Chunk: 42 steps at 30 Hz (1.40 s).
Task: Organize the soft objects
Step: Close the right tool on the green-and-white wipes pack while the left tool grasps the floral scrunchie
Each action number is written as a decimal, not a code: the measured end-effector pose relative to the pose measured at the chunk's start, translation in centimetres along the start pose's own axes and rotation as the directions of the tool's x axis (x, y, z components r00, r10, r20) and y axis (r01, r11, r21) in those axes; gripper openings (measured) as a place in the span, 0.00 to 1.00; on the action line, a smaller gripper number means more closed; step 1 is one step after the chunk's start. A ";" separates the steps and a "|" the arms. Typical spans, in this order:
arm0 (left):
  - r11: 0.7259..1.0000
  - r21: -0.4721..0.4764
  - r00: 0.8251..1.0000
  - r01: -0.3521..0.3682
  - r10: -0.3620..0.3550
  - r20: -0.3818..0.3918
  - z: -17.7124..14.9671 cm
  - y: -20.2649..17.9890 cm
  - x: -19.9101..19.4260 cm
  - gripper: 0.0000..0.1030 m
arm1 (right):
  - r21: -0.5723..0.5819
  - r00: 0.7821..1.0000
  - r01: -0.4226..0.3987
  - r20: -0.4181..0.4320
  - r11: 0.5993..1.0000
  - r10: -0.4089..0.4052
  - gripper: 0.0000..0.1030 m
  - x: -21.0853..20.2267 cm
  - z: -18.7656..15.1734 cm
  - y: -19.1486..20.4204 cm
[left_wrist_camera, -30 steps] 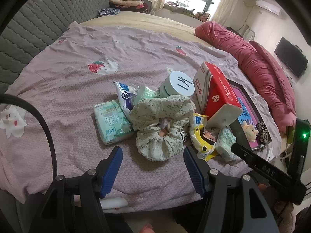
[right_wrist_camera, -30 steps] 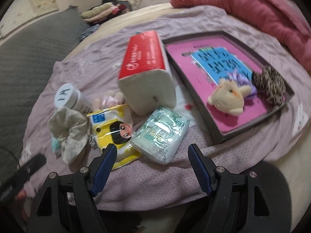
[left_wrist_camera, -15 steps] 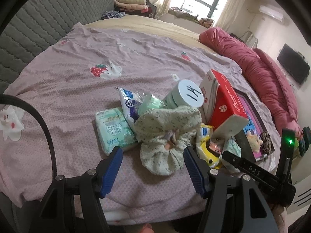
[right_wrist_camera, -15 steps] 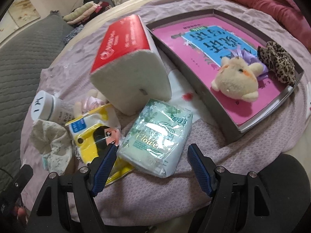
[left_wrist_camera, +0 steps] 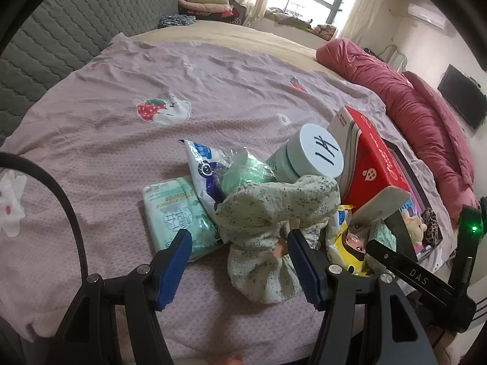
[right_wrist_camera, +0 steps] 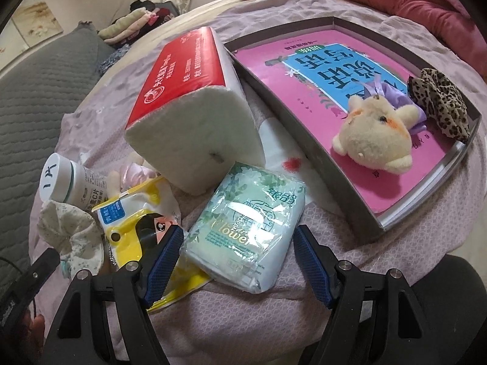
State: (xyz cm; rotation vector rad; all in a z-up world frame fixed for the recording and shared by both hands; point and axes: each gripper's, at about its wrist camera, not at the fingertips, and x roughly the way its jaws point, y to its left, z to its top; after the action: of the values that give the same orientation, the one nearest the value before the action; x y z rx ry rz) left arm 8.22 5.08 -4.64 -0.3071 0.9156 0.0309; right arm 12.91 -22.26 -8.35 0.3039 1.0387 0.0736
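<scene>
A floral green scrunchie (left_wrist_camera: 274, 213) lies on the purple bedspread, and my open left gripper (left_wrist_camera: 239, 243) straddles its near part; it also shows in the right wrist view (right_wrist_camera: 73, 237). My open right gripper (right_wrist_camera: 239, 240) straddles a pale green tissue pack (right_wrist_camera: 246, 225). A grey tray (right_wrist_camera: 344, 164) holds a pink book, a beige plush toy (right_wrist_camera: 371, 133) and a leopard scrunchie (right_wrist_camera: 441, 103). A yellow wipes pack (right_wrist_camera: 140, 216) lies left of the tissue pack.
A red tissue block (right_wrist_camera: 194, 103), a white jar marked 14 (left_wrist_camera: 313, 155), a green tissue pack (left_wrist_camera: 176, 216) and a blue-white pouch (left_wrist_camera: 204, 164) crowd the bed's near side. A pink quilt (left_wrist_camera: 411, 103) lies at the right. A grey headboard (left_wrist_camera: 61, 30) stands at the left.
Both grippers have moved forward and lower. The left now has the floral scrunchie between its fingers, and the right has the tissue pack between its fingers. Both stay open.
</scene>
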 end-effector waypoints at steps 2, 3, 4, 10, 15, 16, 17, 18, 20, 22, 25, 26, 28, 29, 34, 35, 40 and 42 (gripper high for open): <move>1.000 0.006 1.000 0.001 -0.001 -0.008 0.0 -0.1 0.4 0.63 | -0.026 1.000 0.012 0.006 1.000 -0.011 0.69 0.0 0.0 0.3; 1.000 0.007 1.000 -0.002 0.002 -0.011 0.0 -0.1 0.6 0.63 | -0.027 1.000 0.009 0.007 1.000 -0.008 0.67 0.0 0.0 0.3; 1.000 0.003 1.000 -0.001 0.001 -0.014 0.1 0.0 0.9 0.63 | -0.024 1.000 0.004 0.007 1.000 -0.004 0.66 0.0 0.0 0.2; 1.000 -0.026 0.999 0.017 -0.018 -0.035 0.2 0.7 1.8 0.63 | 0.004 0.999 -0.039 0.012 0.999 0.039 0.63 -0.4 0.1 -0.7; 0.998 -0.028 0.998 0.051 -0.052 -0.025 0.4 0.9 2.0 0.46 | 0.011 0.998 -0.058 0.016 0.998 0.058 0.61 -0.9 0.1 -1.0; 0.998 -0.028 0.998 0.063 -0.063 -0.028 0.4 0.9 2.1 0.43 | 0.012 0.998 -0.061 0.016 0.998 0.061 0.61 -1.0 0.1 -1.1; 0.997 -0.027 0.997 0.066 -0.067 -0.030 0.4 0.9 2.2 0.39 | 0.013 0.998 -0.062 0.017 0.998 0.062 0.61 -1.1 0.0 -1.2; 0.997 -0.023 0.997 0.070 -0.070 -0.031 0.4 0.8 2.2 0.36 | 0.015 0.998 -0.064 0.017 0.998 0.064 0.61 -1.2 0.0 -1.2; 0.997 -0.008 0.996 0.083 -0.083 -0.035 0.3 0.5 2.3 0.28 | 0.015 0.997 -0.072 0.020 0.997 0.072 0.61 -1.5 -0.1 -1.3; 0.996 0.009 0.995 0.090 -0.089 -0.039 0.3 0.3 2.3 0.19 | 0.011 0.997 -0.074 0.026 0.997 0.074 0.61 -1.8 -0.2 -1.2; 0.994 0.027 0.994 0.108 -0.107 -0.034 0.1 0.0 2.2 0.13 | -0.003 0.997 -0.074 0.032 0.997 0.074 0.61 -2.1 -0.3 -1.0; 0.992 0.025 0.992 0.120 -0.119 -0.033 0.1 0.0 2.1 0.12 | -0.007 0.997 -0.074 0.033 0.997 0.075 0.61 -2.2 -0.3 -0.9; 0.991 0.026 0.991 0.129 -0.128 -0.028 0.1 0.0 2.0 0.11 | -0.014 0.996 -0.075 0.037 0.997 0.076 0.61 -2.3 -0.3 -0.8; 0.991 0.028 0.991 0.130 -0.129 -0.025 0.1 0.0 1.9 0.11 | -0.018 0.996 -0.075 0.039 0.997 0.076 0.61 -2.4 -0.3 -0.7; 0.989 0.047 0.990 0.141 -0.141 0.002 -0.2 -0.2 0.7 0.11 | -0.039 0.995 -0.085 0.051 0.996 0.087 0.61 -2.9 -0.3 -0.5; 0.988 0.048 0.989 0.145 -0.146 0.009 -0.2 -0.2 0.4 0.11 | -0.042 0.995 -0.086 0.055 0.995 0.089 0.61 -3.1 -0.4 -0.3; 0.987 0.034 0.986 0.158 -0.160 0.041 -0.5 -0.1 -1.2 0.11 | -0.060 0.991 -0.102 0.082 0.993 0.107 0.61 -4.0 -0.4 -0.1; 0.987 0.011 0.985 0.162 -0.163 0.050 -0.5 0.2 -1.8 0.11 | -0.073 0.989 -0.109 0.097 0.991 0.116 0.61 -4.5 -0.3 0.0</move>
State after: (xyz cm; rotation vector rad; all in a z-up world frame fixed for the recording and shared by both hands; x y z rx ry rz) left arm 6.66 5.27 -3.55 -0.3721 0.8373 -0.1144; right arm 10.33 -23.08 -4.72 0.3016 0.9160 0.1927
